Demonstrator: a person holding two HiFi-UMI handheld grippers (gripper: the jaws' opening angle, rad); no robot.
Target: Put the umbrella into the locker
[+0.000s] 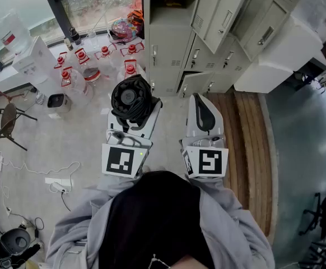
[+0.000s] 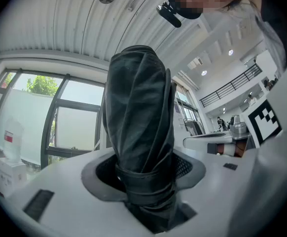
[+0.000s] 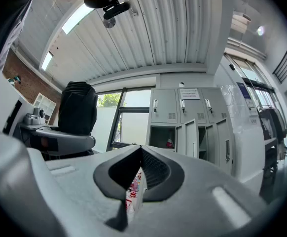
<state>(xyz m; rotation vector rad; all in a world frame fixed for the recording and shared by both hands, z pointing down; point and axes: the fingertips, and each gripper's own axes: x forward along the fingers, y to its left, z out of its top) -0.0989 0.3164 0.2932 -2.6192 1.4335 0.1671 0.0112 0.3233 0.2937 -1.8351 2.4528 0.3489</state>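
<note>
The left tool (image 2: pixel 146 174) grasps the folded black umbrella (image 2: pixel 138 112), which stands upright between its jaws, while the right tool (image 3: pixel 138 172) is clenched on nothing. A paper notice (image 3: pixel 189 94) on the grey lockers (image 1: pixel 168 43) at 12 o'clock is too small to read. Red-capped water bottles (image 1: pixel 76 74) stand on the pale floor (image 1: pixel 73 144) at 10 o'clock, below a window (image 1: pixel 96 4).

Black folded umbrella (image 2: pixel 138 127), strapped shut, upright, grey locker (image 1: pixel 167 49) ahead, doors open
</note>
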